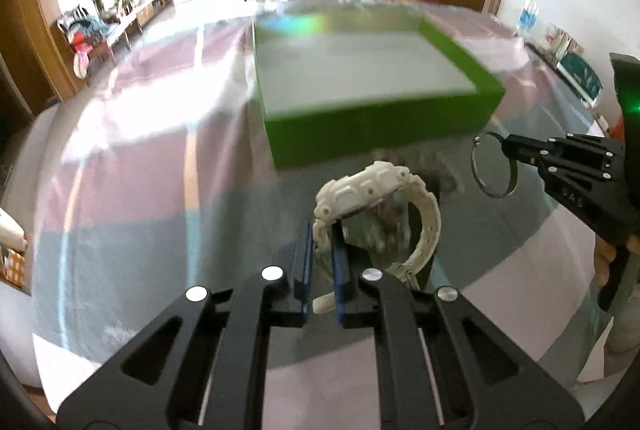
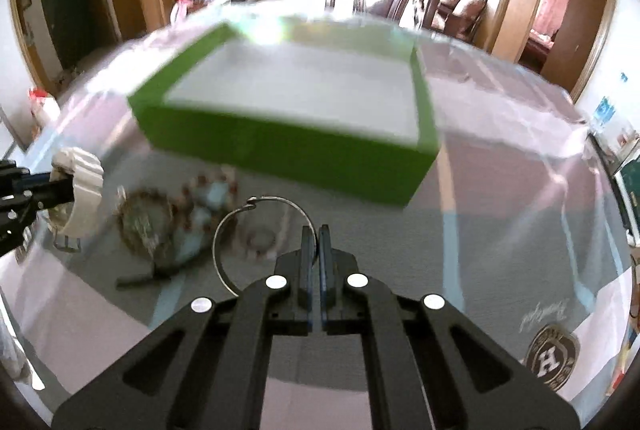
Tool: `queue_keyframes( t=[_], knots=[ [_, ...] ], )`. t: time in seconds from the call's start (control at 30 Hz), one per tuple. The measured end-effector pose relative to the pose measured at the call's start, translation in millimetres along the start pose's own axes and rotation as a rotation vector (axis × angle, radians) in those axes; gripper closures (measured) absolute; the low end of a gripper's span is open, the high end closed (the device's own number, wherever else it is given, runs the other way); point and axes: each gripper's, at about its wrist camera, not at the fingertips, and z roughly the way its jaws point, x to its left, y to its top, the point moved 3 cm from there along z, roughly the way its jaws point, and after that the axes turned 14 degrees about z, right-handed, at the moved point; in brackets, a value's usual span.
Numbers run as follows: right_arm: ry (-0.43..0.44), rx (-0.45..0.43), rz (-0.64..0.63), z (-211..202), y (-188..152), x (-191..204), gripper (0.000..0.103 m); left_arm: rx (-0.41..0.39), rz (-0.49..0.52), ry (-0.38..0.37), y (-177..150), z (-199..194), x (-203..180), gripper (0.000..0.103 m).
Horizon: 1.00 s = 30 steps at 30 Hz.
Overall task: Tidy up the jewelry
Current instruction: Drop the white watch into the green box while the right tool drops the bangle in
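Your left gripper [image 1: 322,250] has its jaws clamped on the white watch [image 1: 376,206], right gripper [image 2: 316,242] pinching the wire bangle [image 2: 256,230], both just short of the green box [image 1: 360,78]. Clear the front wall, then release.

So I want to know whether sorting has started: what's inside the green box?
The green box shows only a pale, bare floor in both views; no jewelry is visible in it. The strip just behind its near wall is hidden, and the pictures are blurred.
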Motion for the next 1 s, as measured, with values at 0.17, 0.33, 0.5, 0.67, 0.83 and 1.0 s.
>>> queue_keyframes(
  t=[0.17, 0.33, 0.5, 0.67, 0.83, 1.0],
  knots=[
    [0.013, -0.102, 0.029, -19, 43, 0, 0.1, -0.087, 0.004, 0.032, 47, -11, 17, 0.094],
    [0.006, -0.101, 0.099, 9, 77, -10, 0.1, -0.112, -0.045, 0.059, 95, 19, 34, 0.094],
    [-0.03, -0.058, 0.158, 52, 83, -19, 0.099, -0.022, -0.1, 0.04, 110, 75, 35, 0.094],
    [-0.032, -0.069, 0.169, 70, 84, -19, 0.092, -0.009, -0.11, 0.061, 117, 99, 35, 0.089],
    [0.016, -0.125, 0.175, 33, 72, -21, 0.048, -0.071, -0.055, 0.108, 106, 70, 30, 0.056],
    [0.153, -0.017, 0.087, 2, 24, 2, 0.05, -0.084, 0.039, 0.146, 78, 37, 14, 0.056]
  ],
)
